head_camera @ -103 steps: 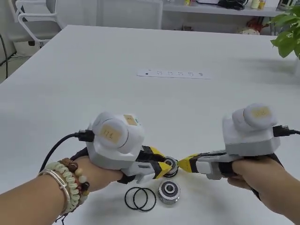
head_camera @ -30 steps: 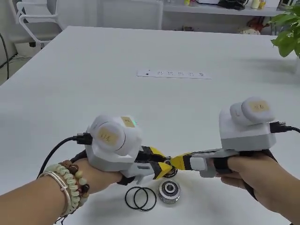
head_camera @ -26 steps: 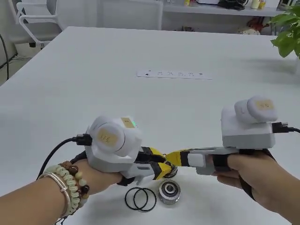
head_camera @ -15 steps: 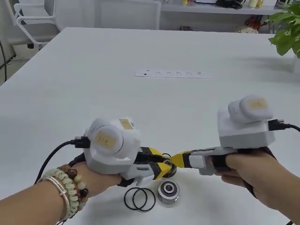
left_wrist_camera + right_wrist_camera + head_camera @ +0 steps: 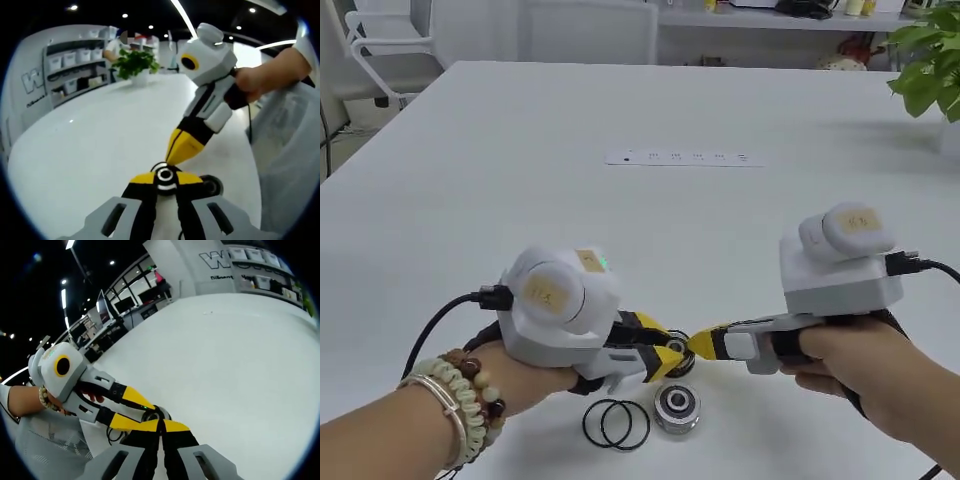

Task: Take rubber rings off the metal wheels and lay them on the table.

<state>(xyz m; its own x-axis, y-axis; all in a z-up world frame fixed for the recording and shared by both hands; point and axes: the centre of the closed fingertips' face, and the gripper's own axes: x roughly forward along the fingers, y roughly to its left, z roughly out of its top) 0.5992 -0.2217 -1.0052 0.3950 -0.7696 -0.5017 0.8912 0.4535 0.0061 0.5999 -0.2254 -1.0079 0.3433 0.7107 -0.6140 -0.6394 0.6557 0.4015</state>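
White table [image 5: 520,150], flat and wide: bare top ahead and to both sides of the work. The flat white power strip [image 5: 683,158] lies mid-table, well apart from the grippers.

Left gripper [image 5: 667,356], white-grey body w/ black-and-yellow jaws: jaws narrow, clamped on a small metal wheel [image 5: 165,176] w/ dark rim, low centre in head view. Same spot as 0.9 s ago. Can't tell if the wheel rests on the table.

Right gripper [image 5: 698,345], same build: jaws pressed together, tips at the held wheel's rim. Vs 0.9 s ago the tip has backed off to the right and no longer overlaps the left jaws. Right gripper view shows the tips meeting the dark rim; can't tell if rubber is pinched between them. Left gripper view shows that tip coming down onto the wheel's far edge, a contact half hidden in head view.

Second metal wheel [image 5: 676,405] lies flat on the table, just nearer the person than the jaws. Two black rubber rings [image 5: 615,424], overlapping, lie just left of it. Both unmoved since 3.4 s ago.
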